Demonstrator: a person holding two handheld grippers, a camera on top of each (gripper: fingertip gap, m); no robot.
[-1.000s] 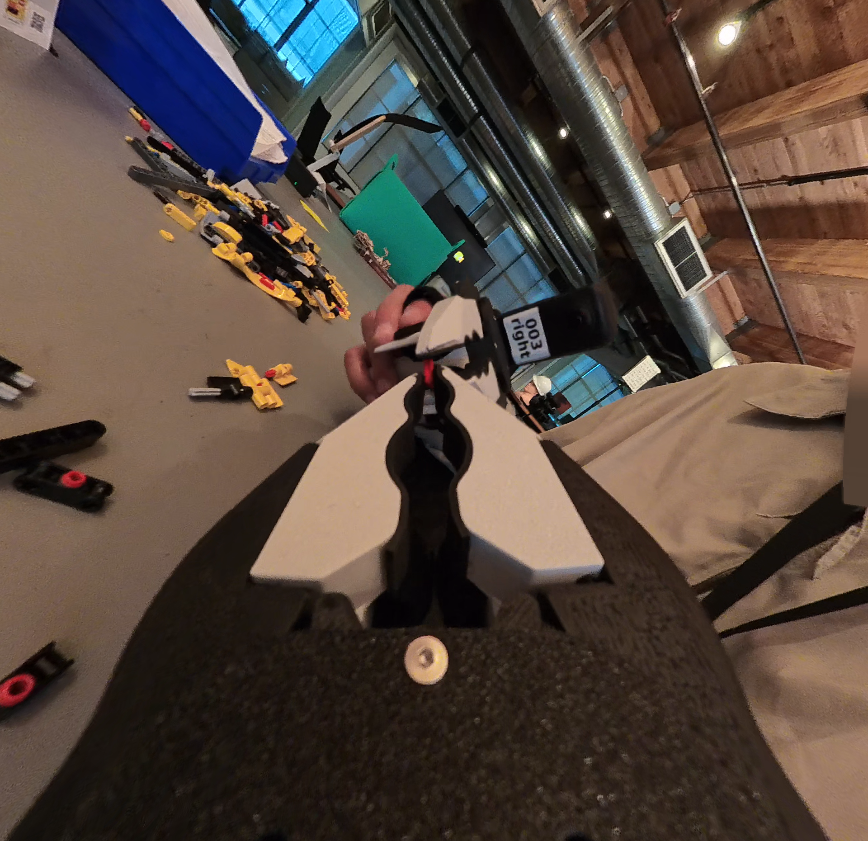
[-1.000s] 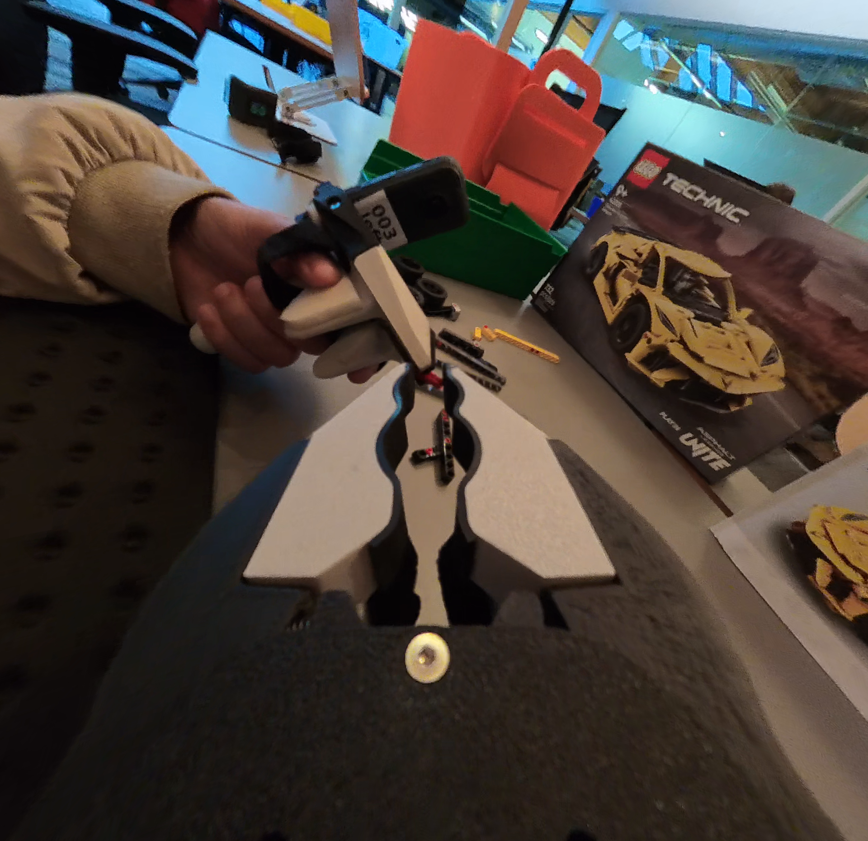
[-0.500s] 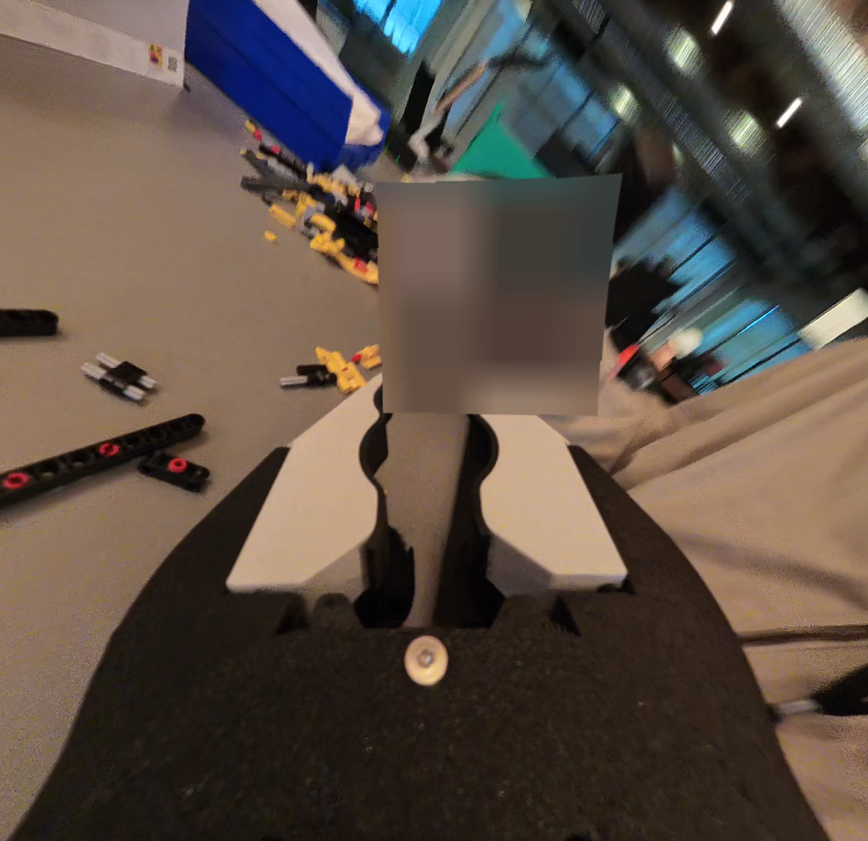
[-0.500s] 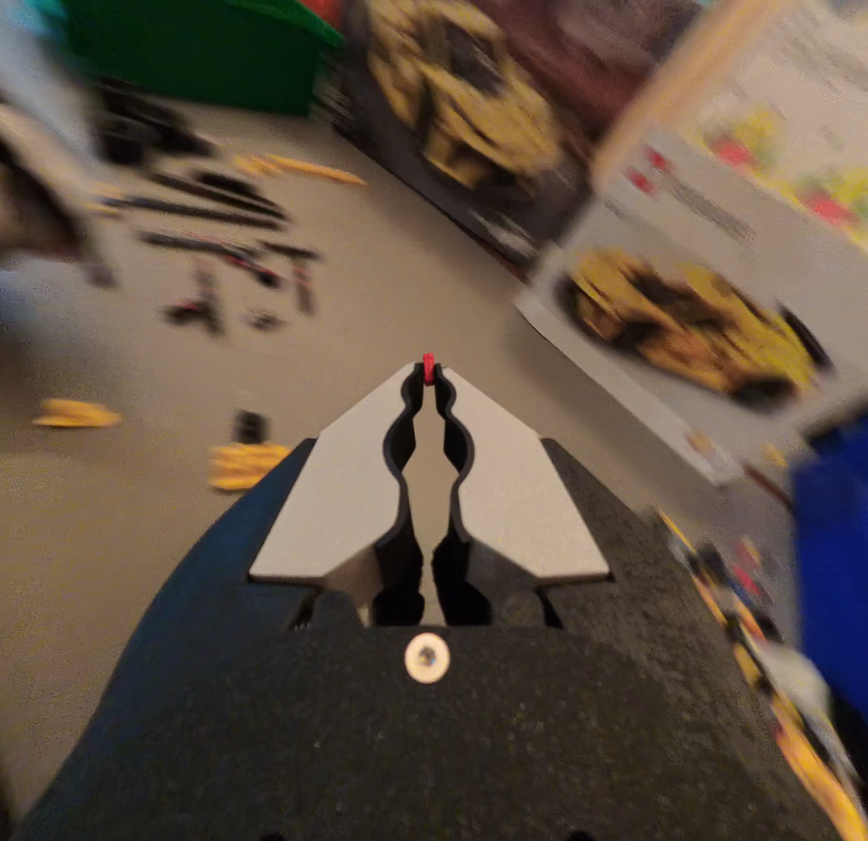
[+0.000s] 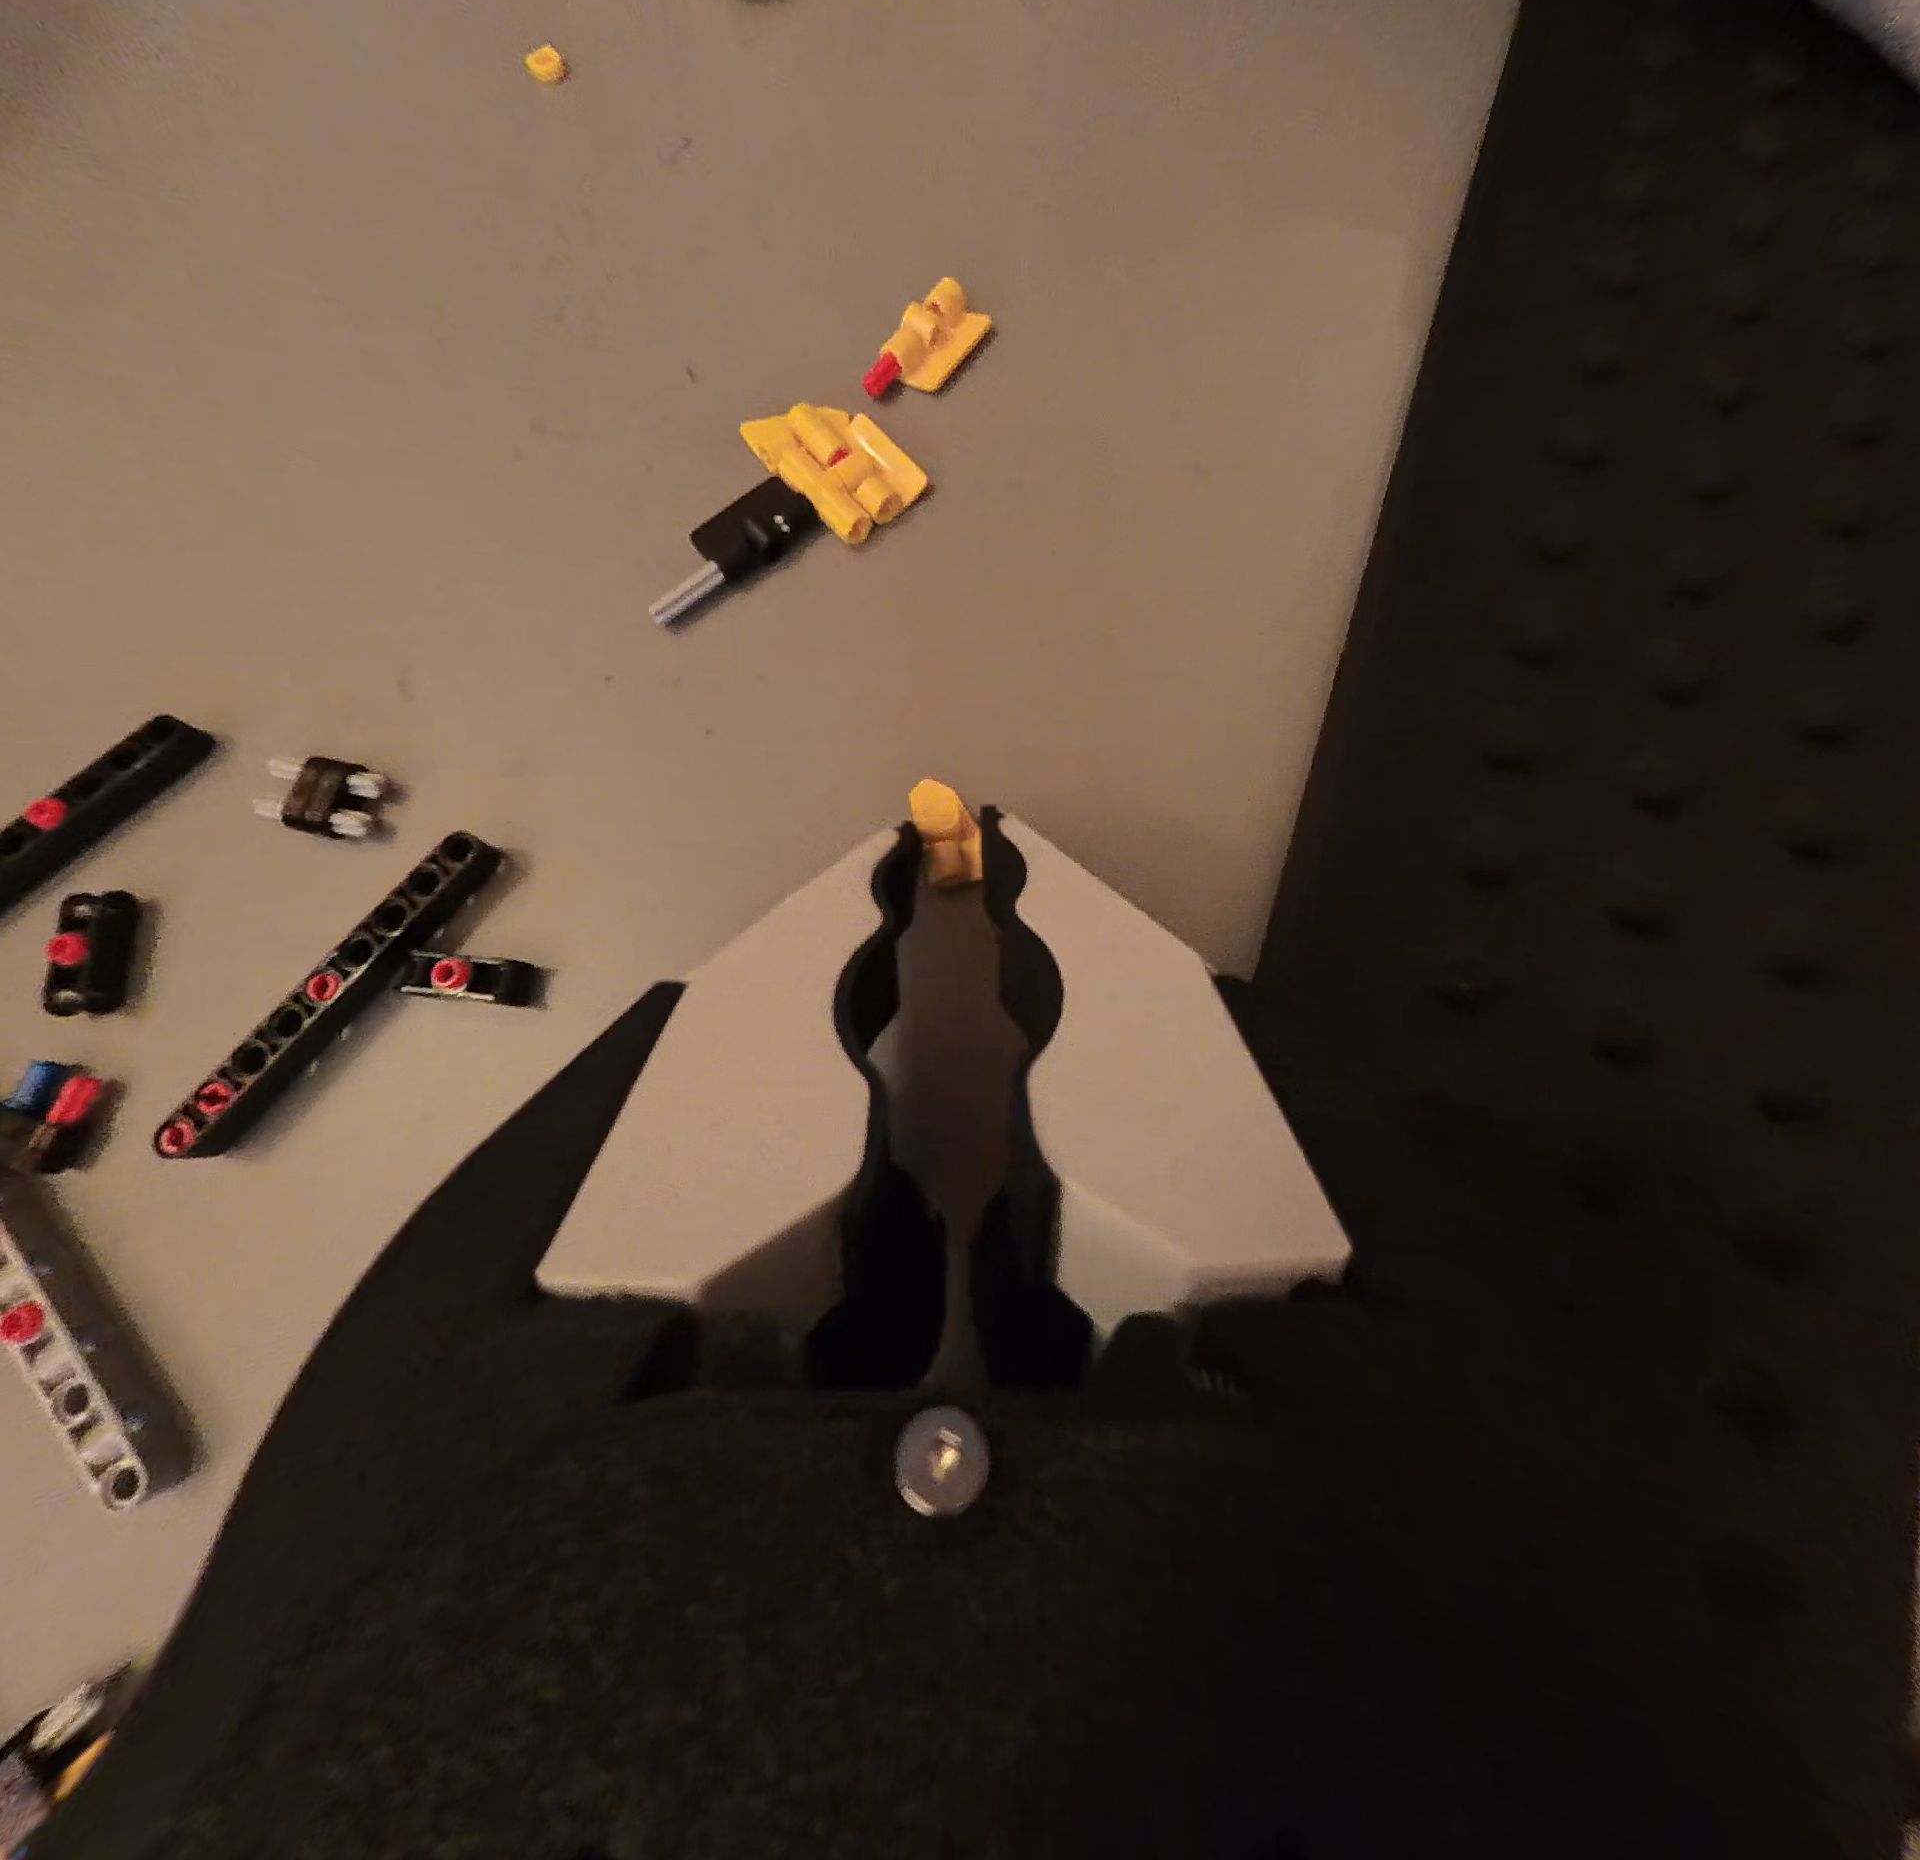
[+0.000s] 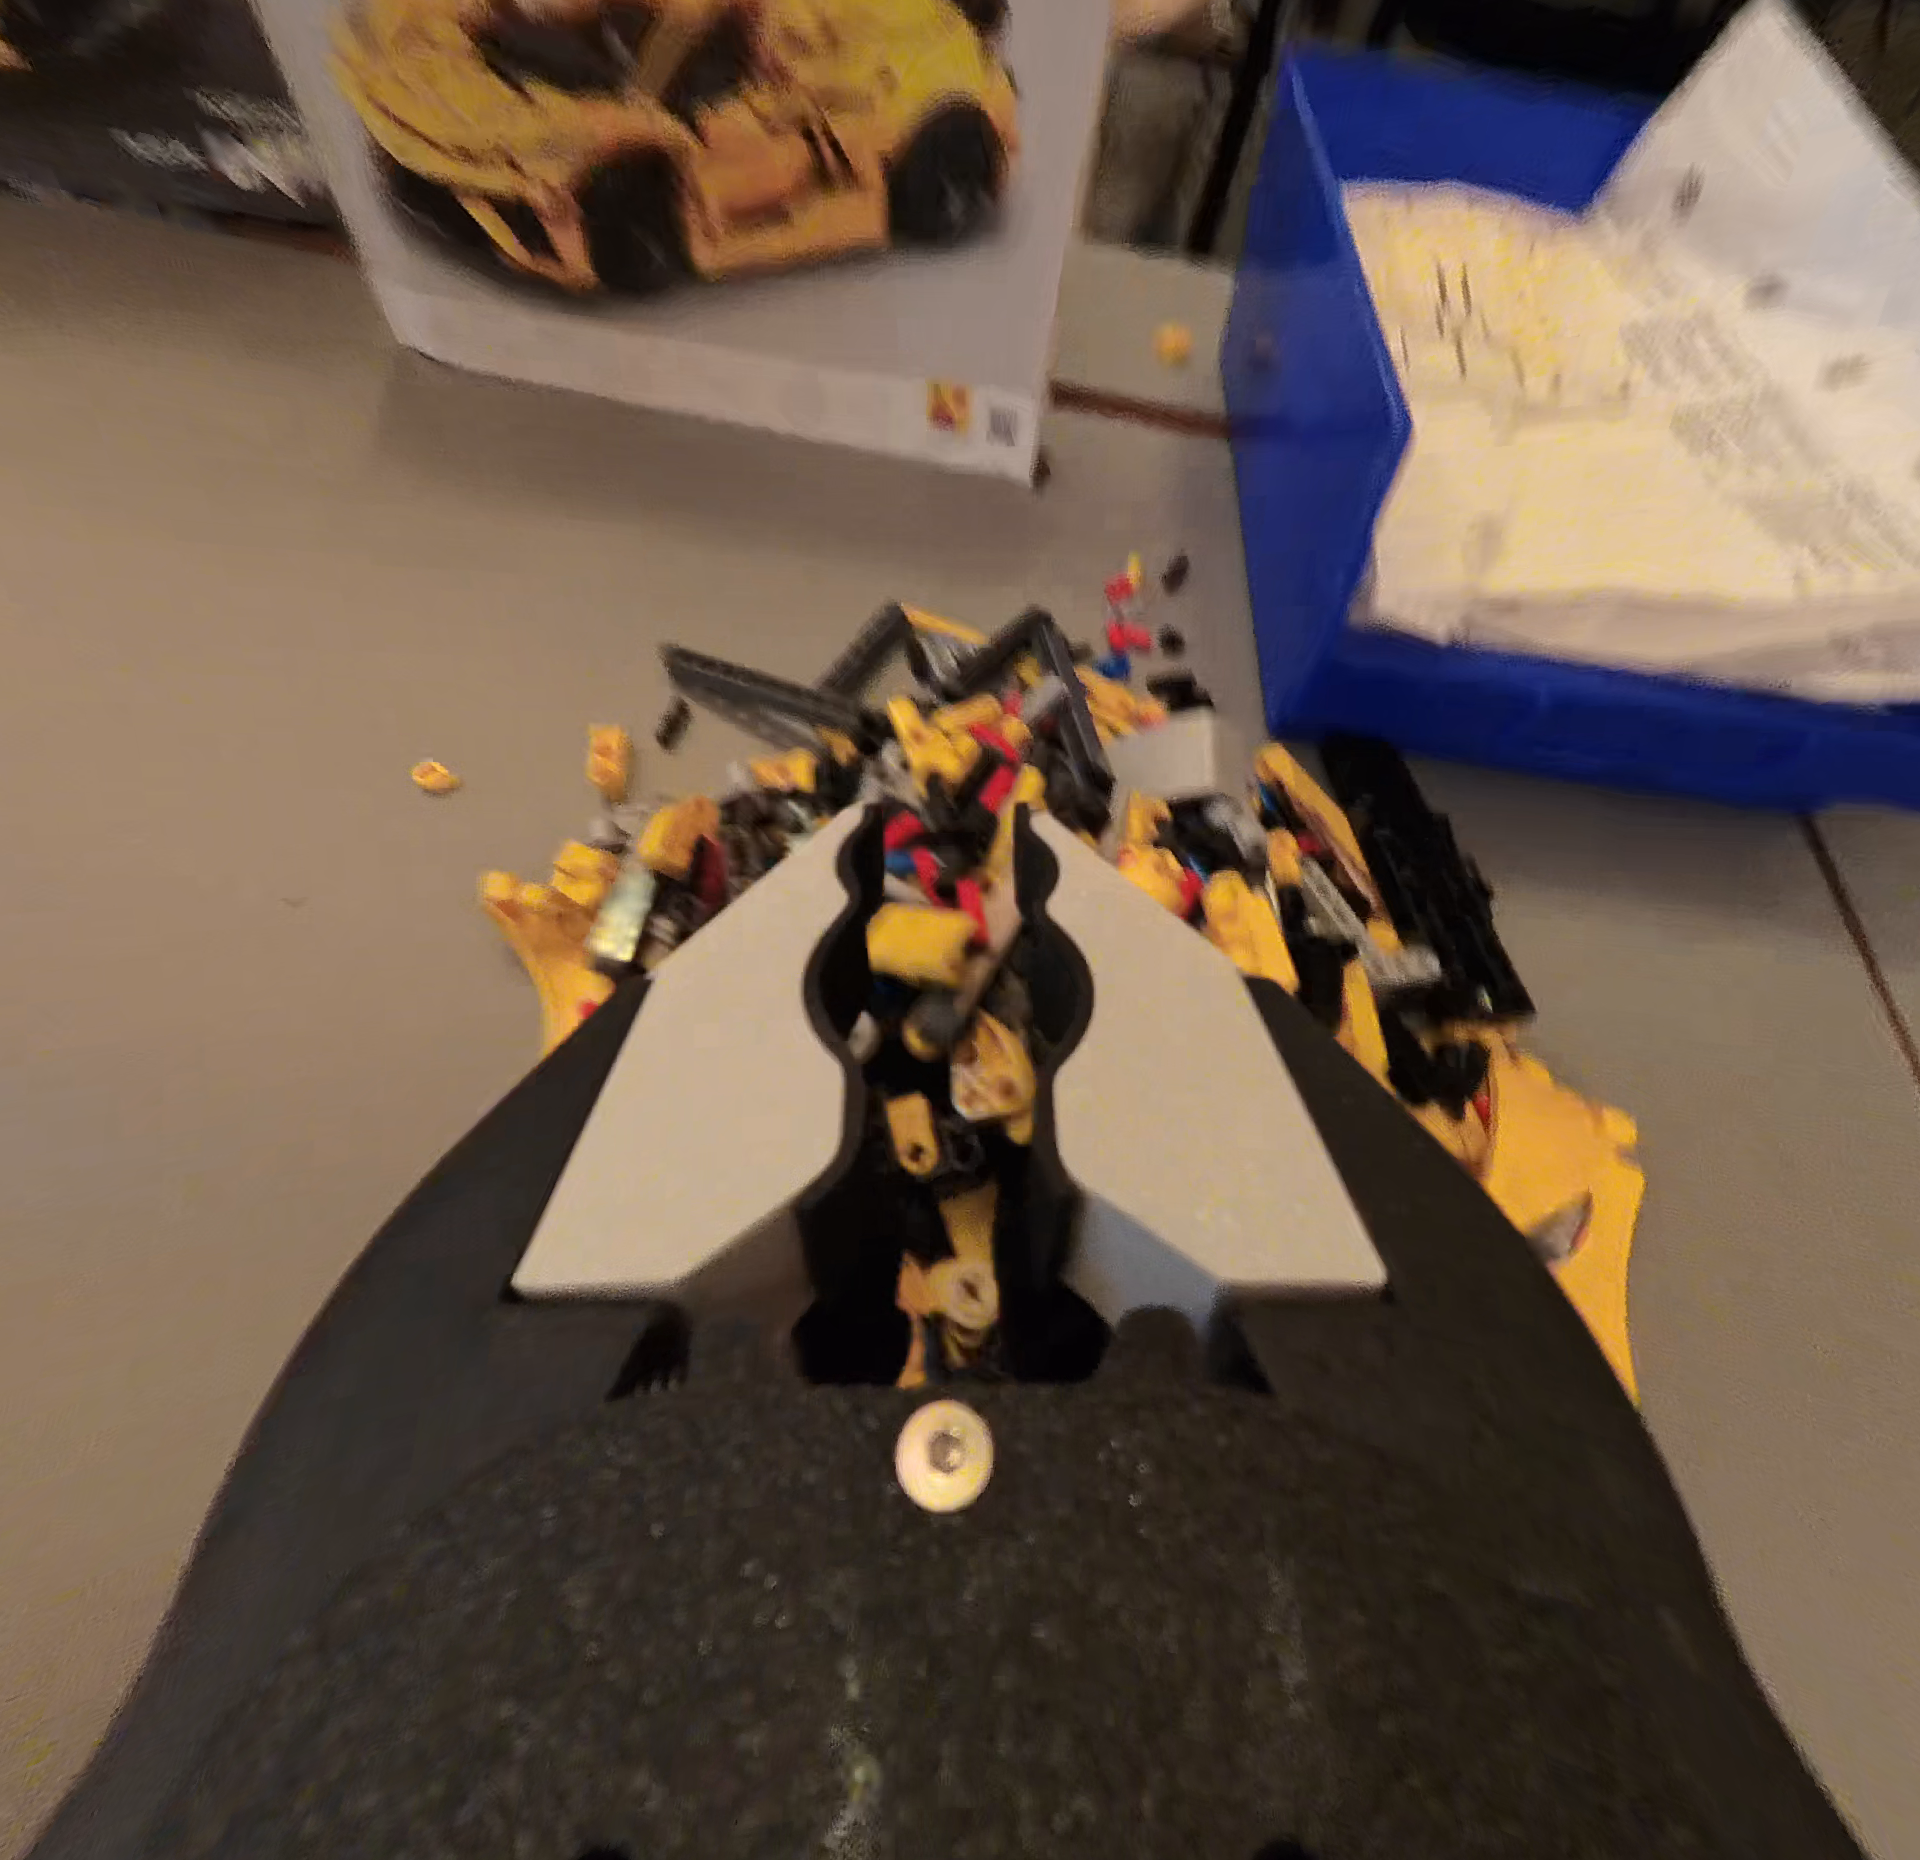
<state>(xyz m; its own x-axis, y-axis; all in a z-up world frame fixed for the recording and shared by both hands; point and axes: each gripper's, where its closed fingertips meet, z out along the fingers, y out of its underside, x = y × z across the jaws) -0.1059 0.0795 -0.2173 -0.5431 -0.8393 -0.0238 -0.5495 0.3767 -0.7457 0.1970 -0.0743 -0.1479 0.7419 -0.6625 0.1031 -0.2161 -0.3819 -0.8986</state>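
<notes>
In the left wrist view my left gripper (image 5: 943,842) points down at the grey table (image 5: 416,356) and is shut on a small yellow building piece (image 5: 941,828) that sticks out past the fingertips. A yellow-and-black assembly with a grey axle (image 5: 821,480) and a small yellow part with a red pin (image 5: 930,340) lie just beyond it. In the right wrist view my right gripper (image 6: 943,823) is open and hangs over a pile of yellow, black and red pieces (image 6: 1039,750). The pads press on nothing. The picture is blurred.
Black beams with red pins (image 5: 332,989) and a grey beam (image 5: 73,1384) lie left of the left gripper. A dark studded mat (image 5: 1662,771) covers the right. A blue bin (image 6: 1320,460) holding white papers (image 6: 1610,408) and a booklet with a yellow car picture (image 6: 707,200) stand behind the pile. The grippers' ends are close to 35 centimetres from one another.
The two grippers met in the air, then parted. The left opened, swung down to the table and shut on the yellow piece. The right carried a red pin to the pile and opened.
</notes>
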